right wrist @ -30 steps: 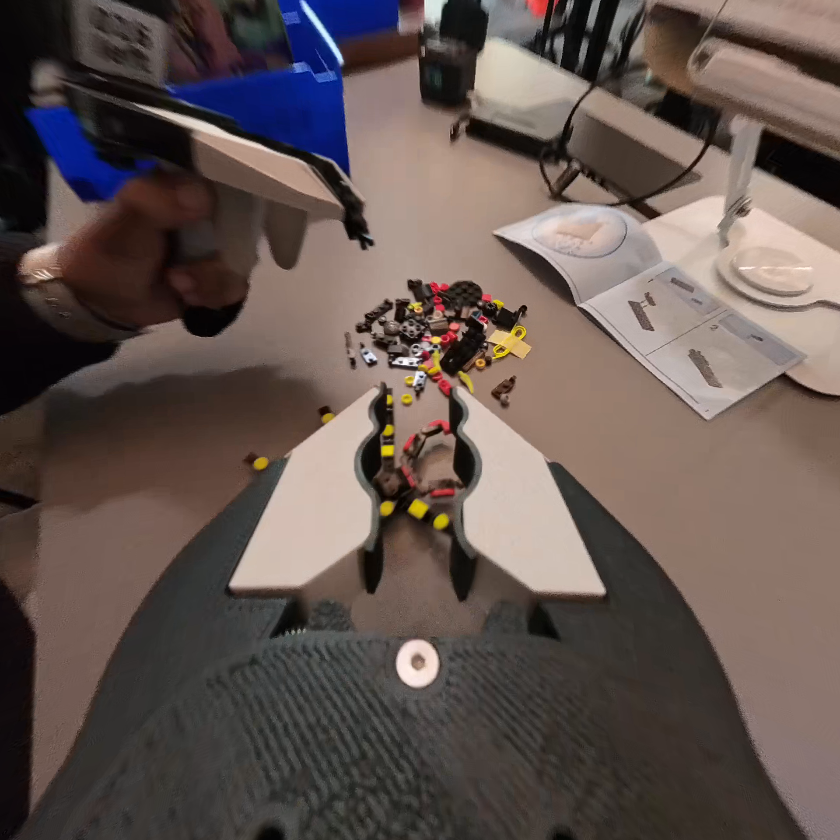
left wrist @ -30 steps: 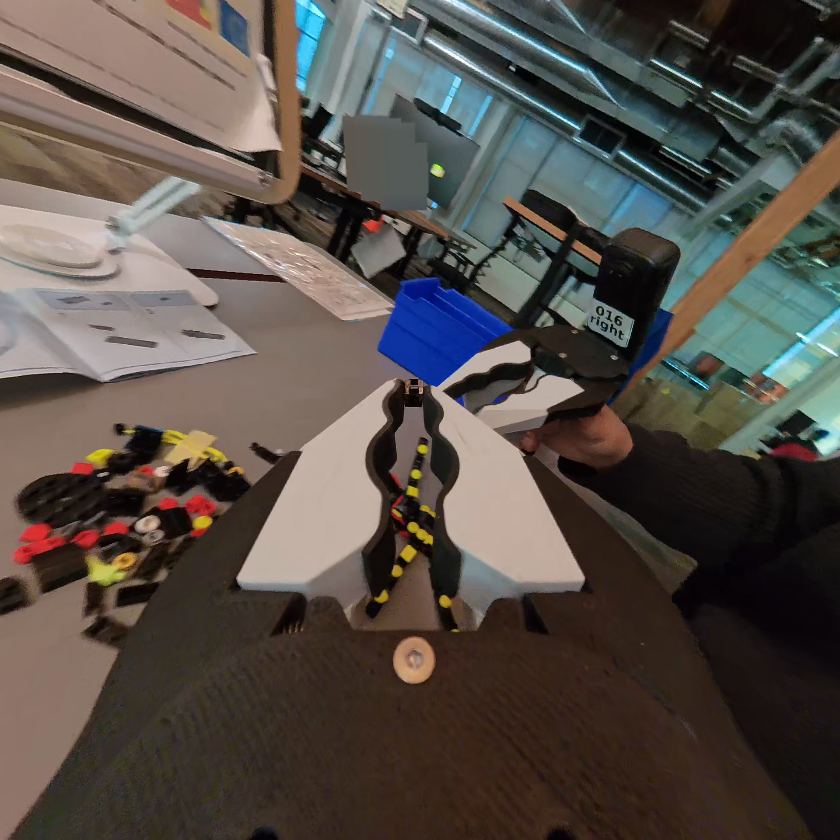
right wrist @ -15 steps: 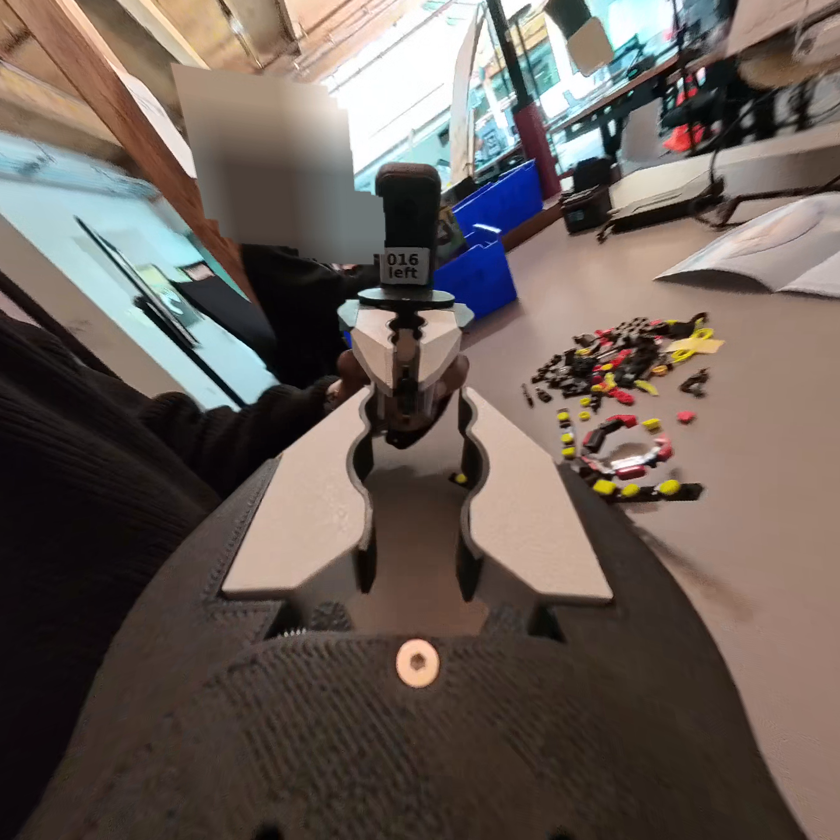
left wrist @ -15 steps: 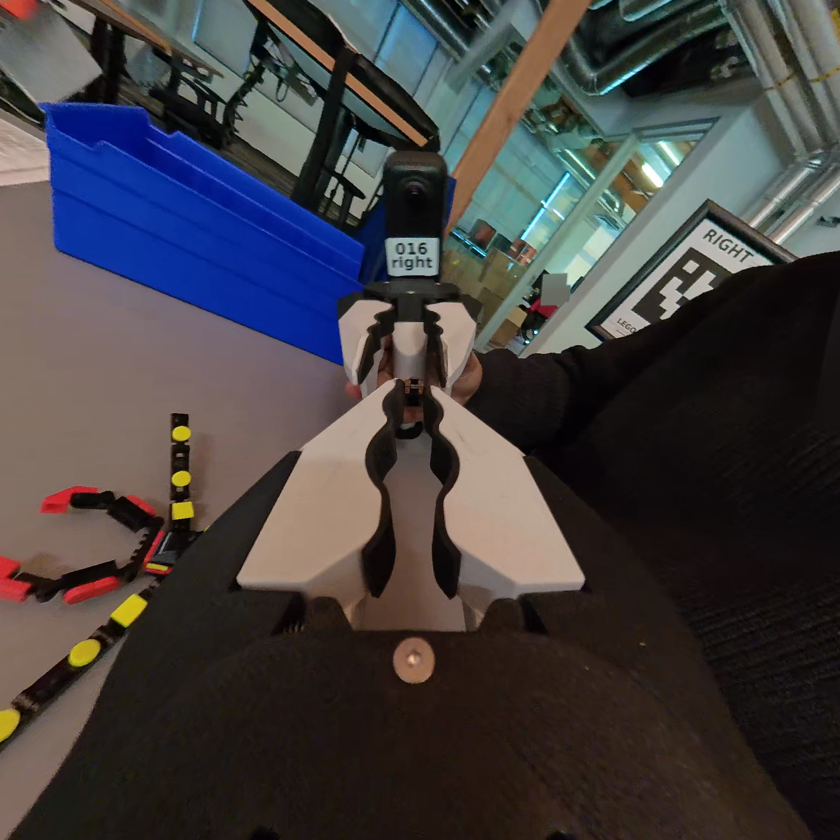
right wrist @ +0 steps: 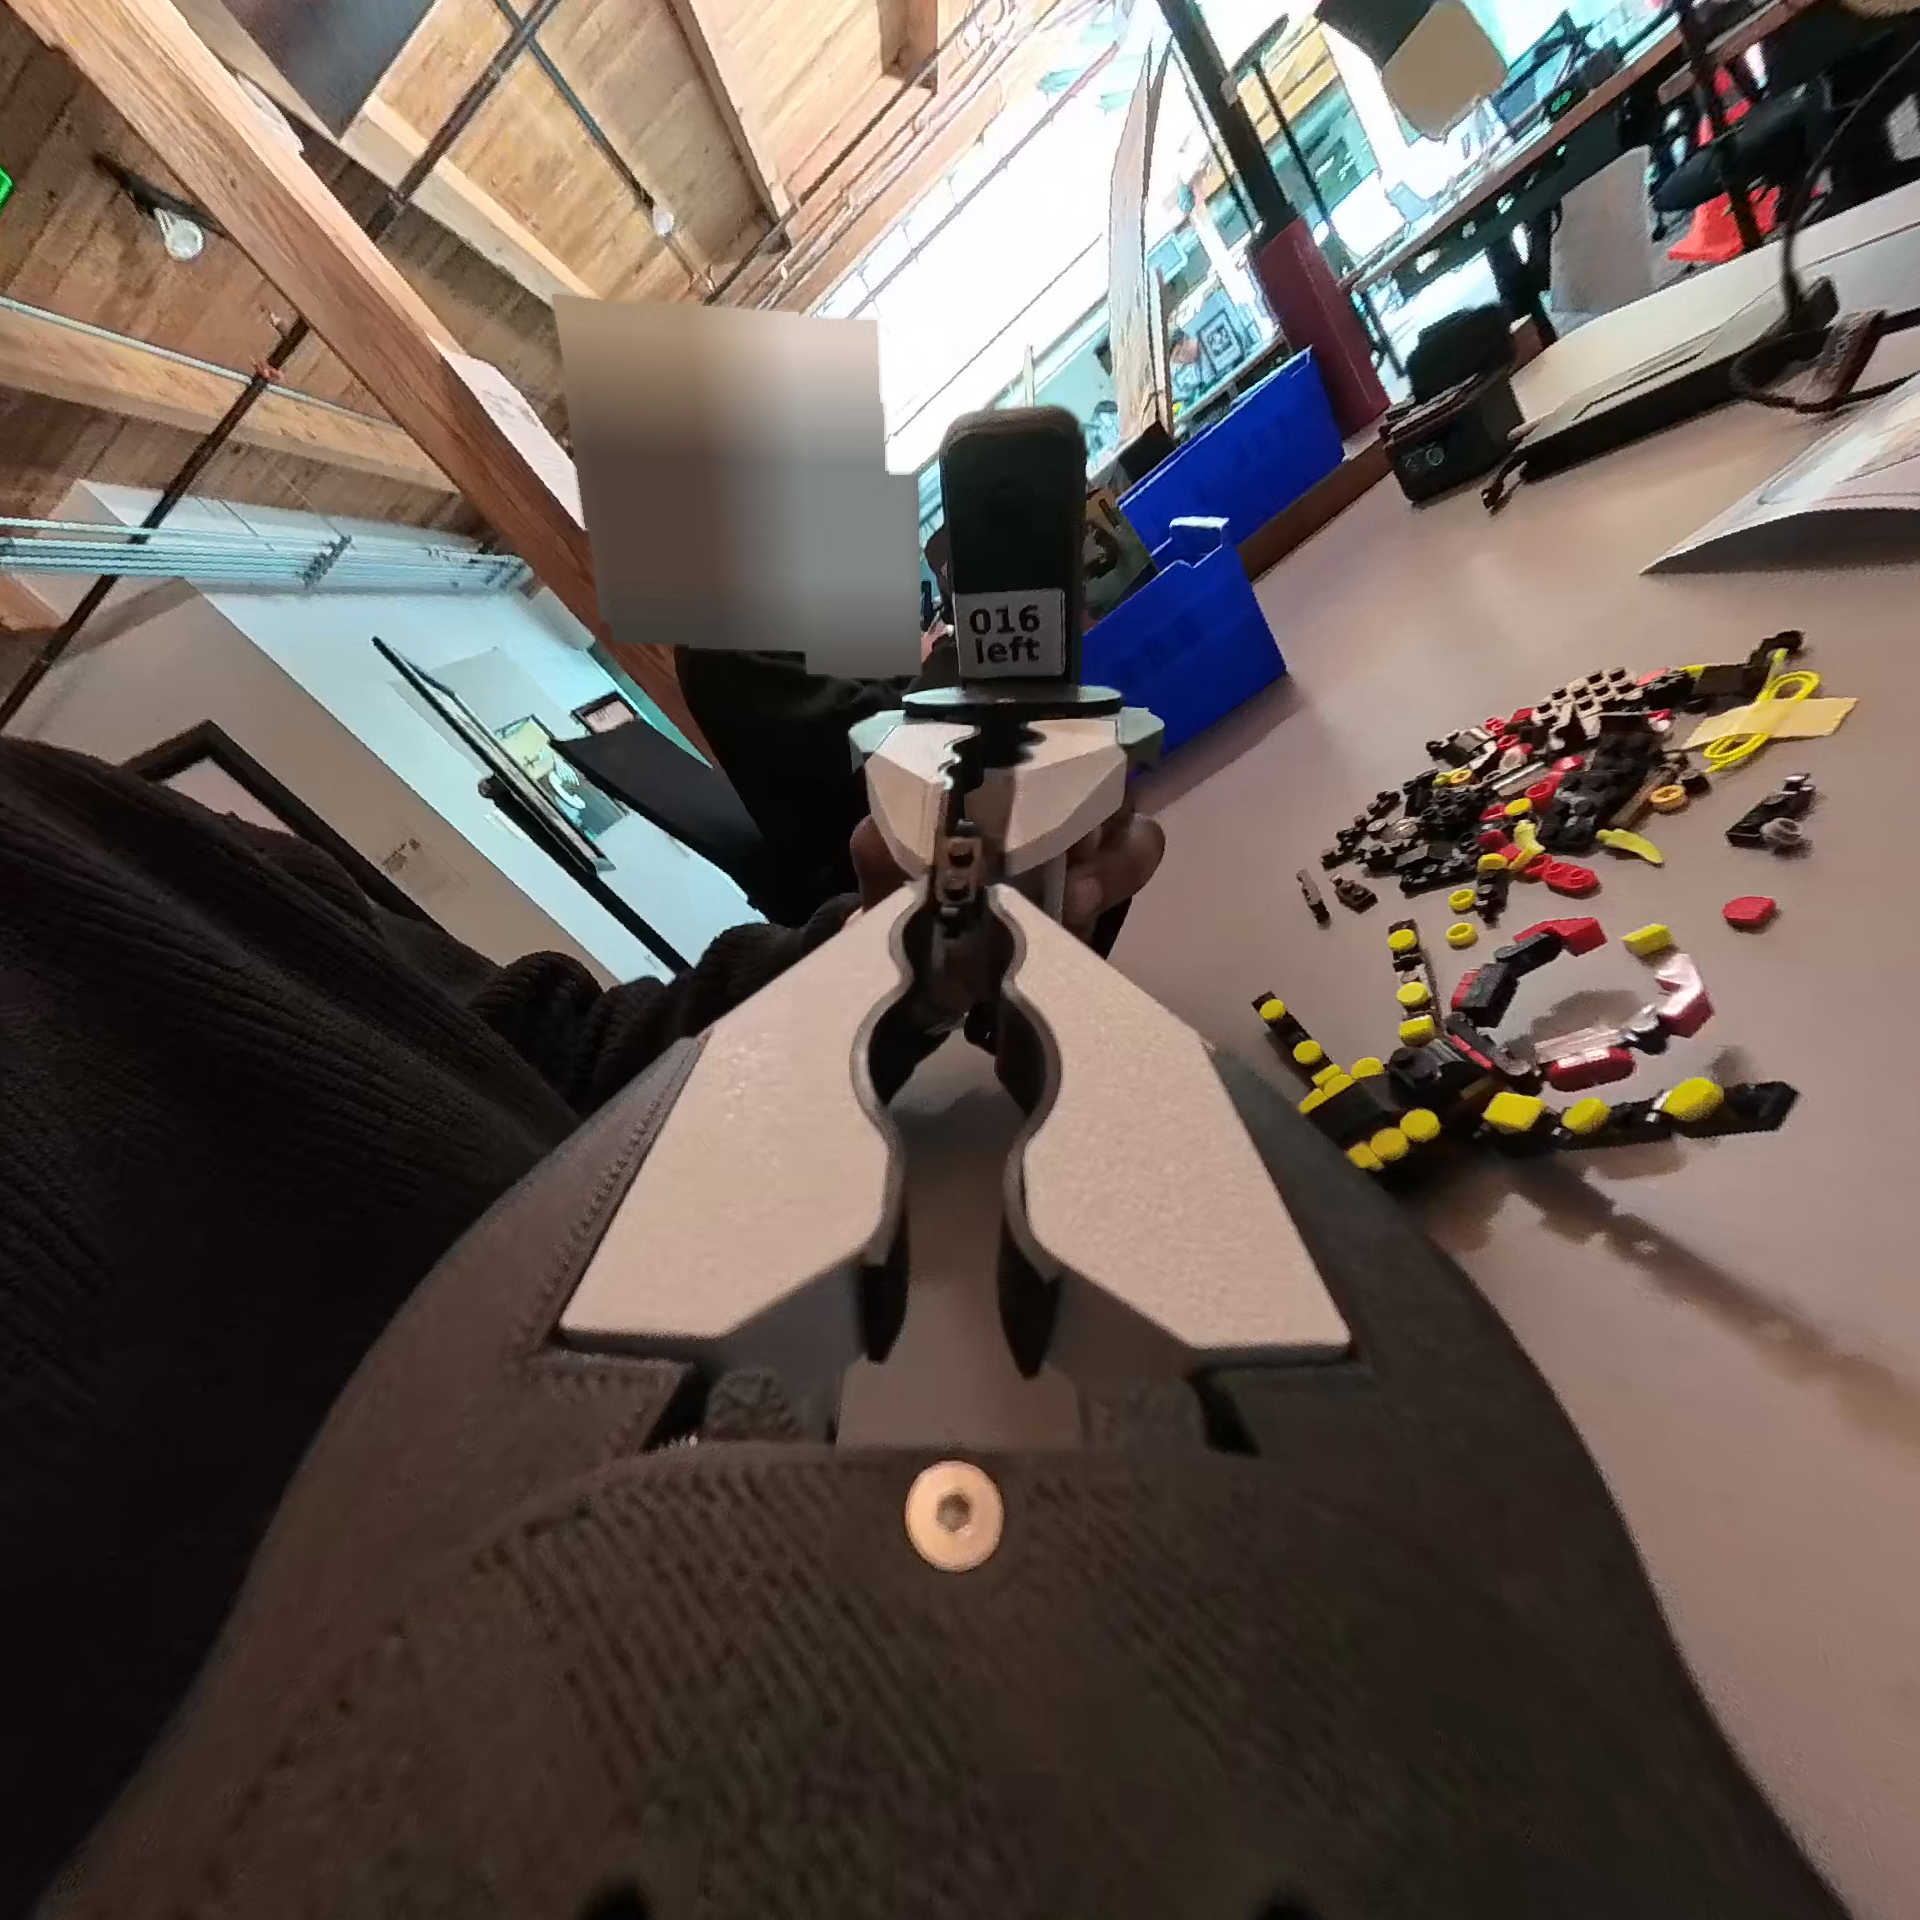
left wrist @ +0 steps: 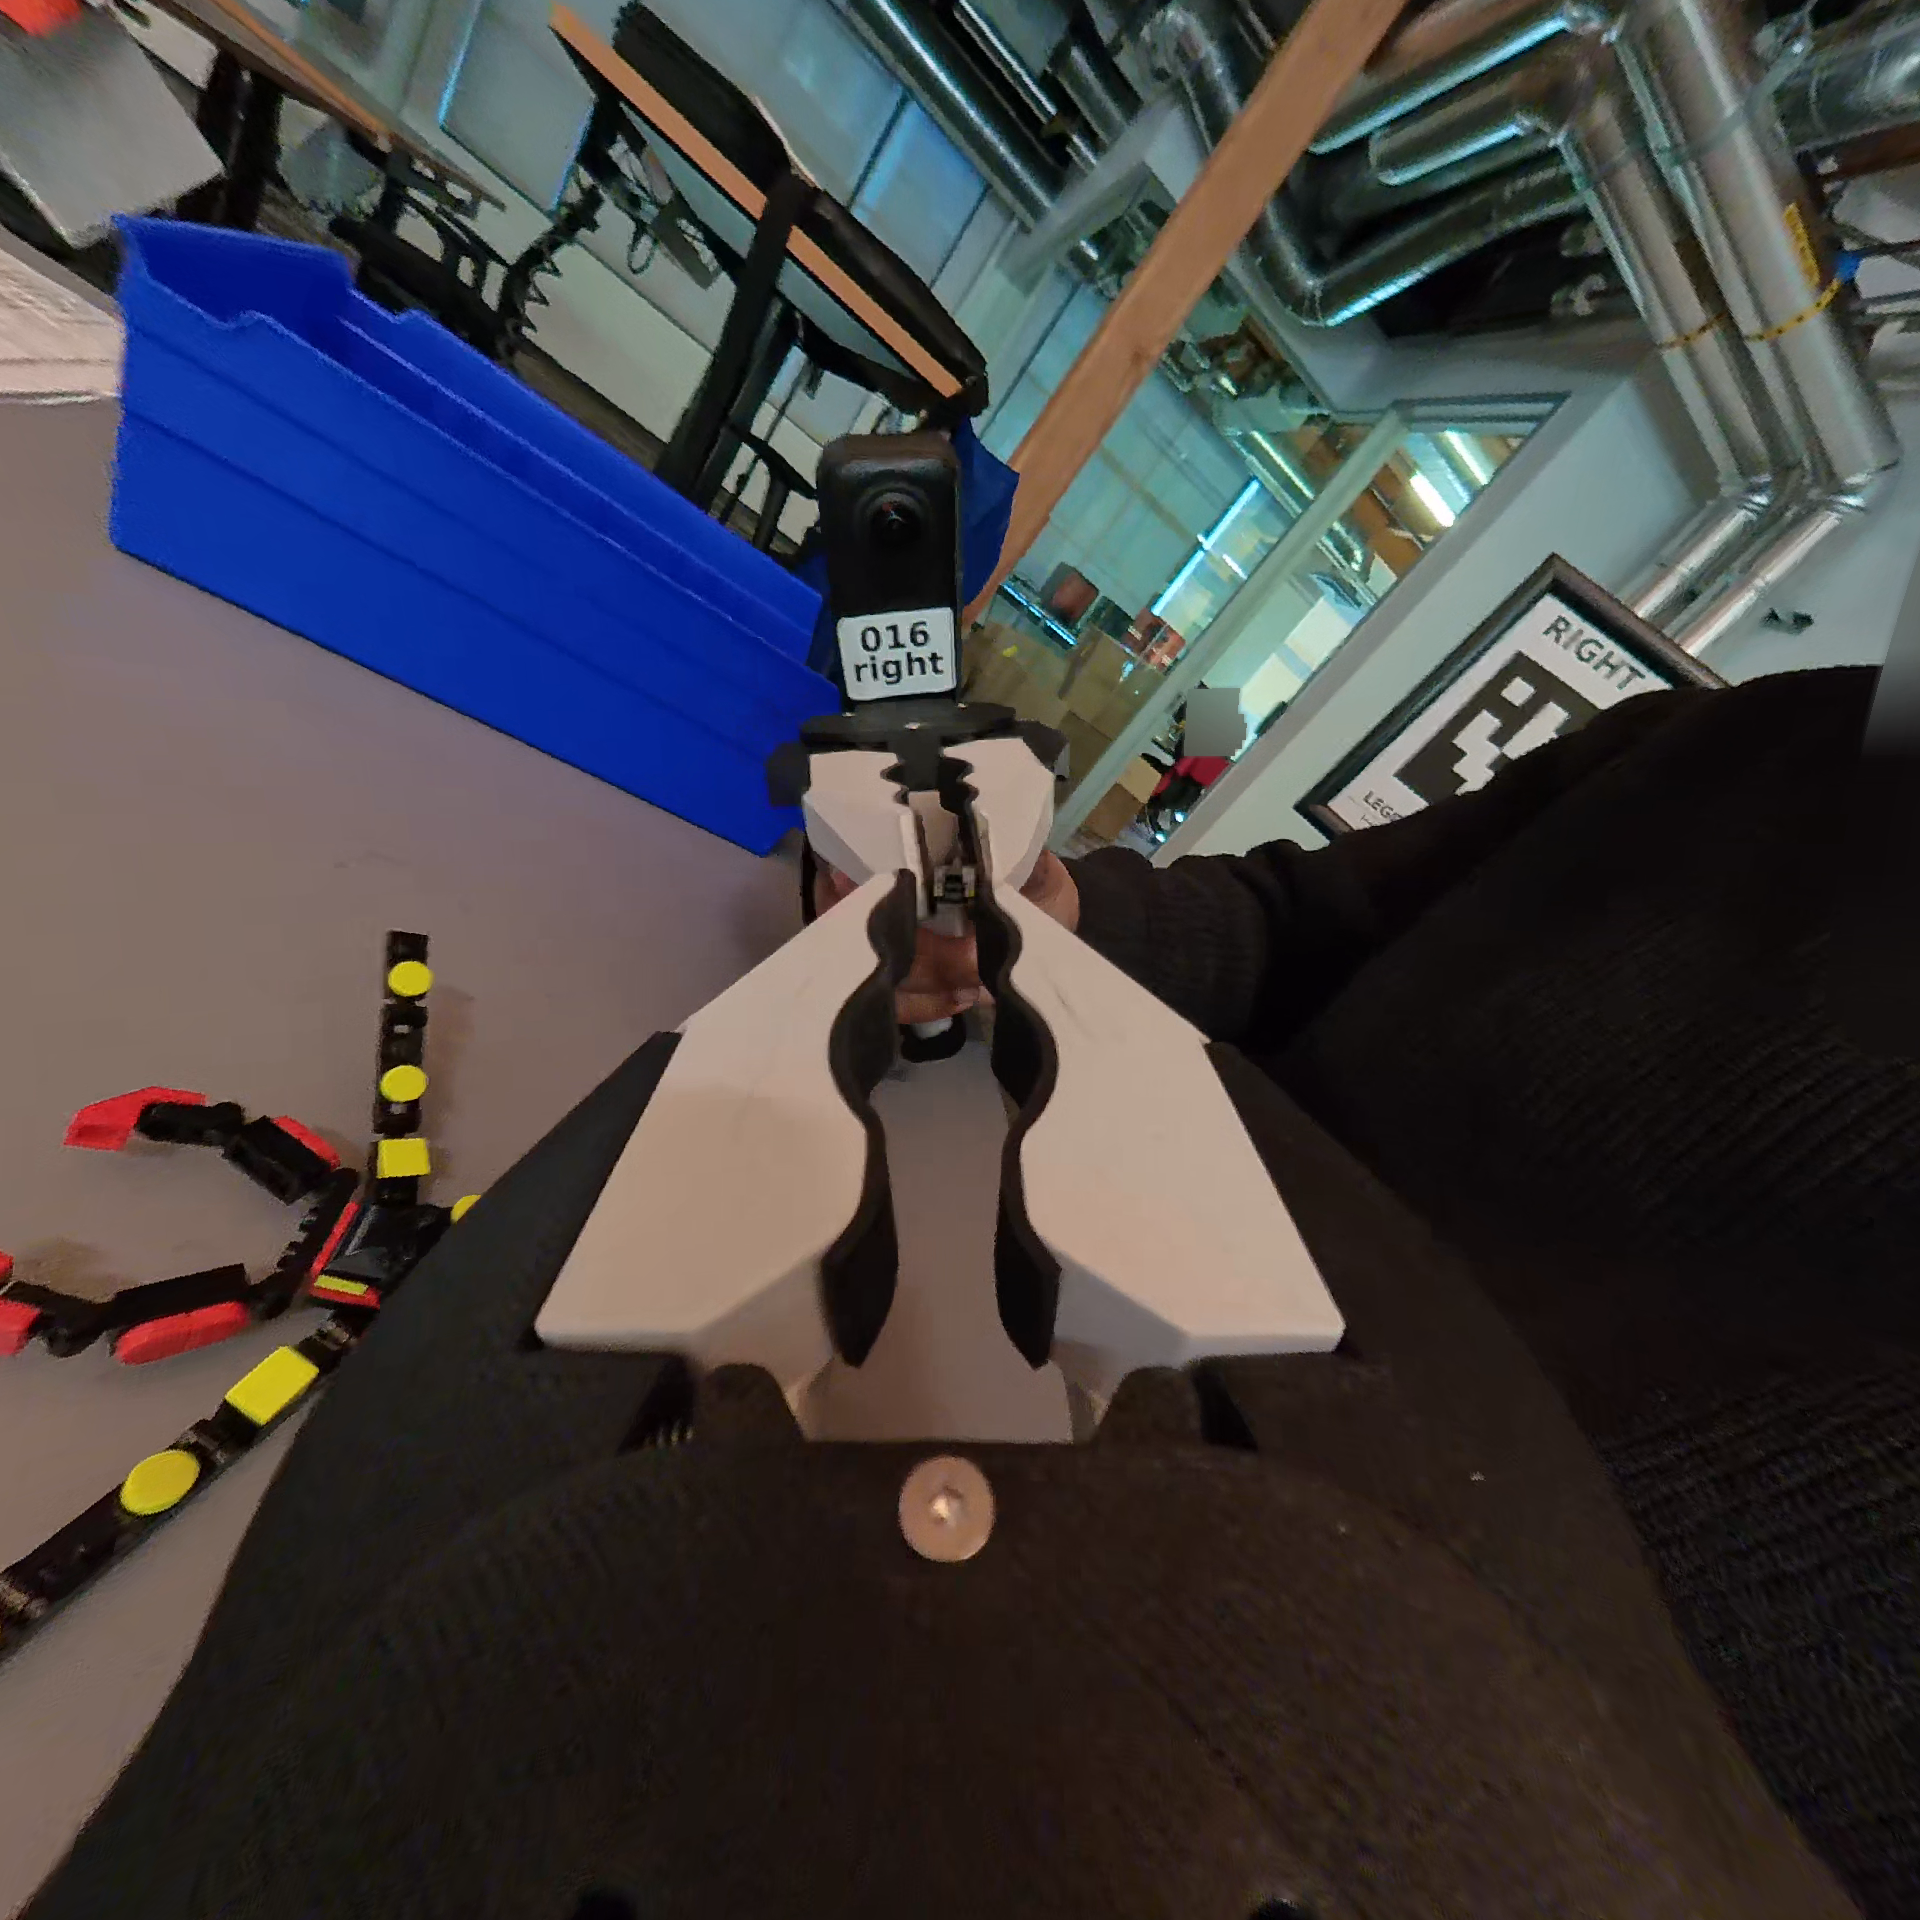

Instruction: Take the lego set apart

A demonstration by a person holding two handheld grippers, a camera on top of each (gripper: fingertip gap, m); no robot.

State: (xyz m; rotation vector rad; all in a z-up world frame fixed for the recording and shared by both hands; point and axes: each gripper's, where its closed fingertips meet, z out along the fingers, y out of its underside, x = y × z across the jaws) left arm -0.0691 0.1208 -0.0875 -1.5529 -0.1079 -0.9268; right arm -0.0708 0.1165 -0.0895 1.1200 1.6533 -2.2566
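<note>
Roughly halfway, I'd judge: loose bricks (right wrist: 1579, 800) piled on table (left wrist: 312, 831), but model (right wrist: 1517, 1049) w/ red and yellow-studded arms lies mostly assembled beside them. L gripper (left wrist: 940, 904) and R gripper (right wrist: 956, 894) meet tip to tip in mid-air, both pinched on one small dark piece (left wrist: 951, 883), likely being pulled apart. Vs 1 s ago: grippers were over the model, now raised, facing each other; R has closed since 0.5 s.
</note>
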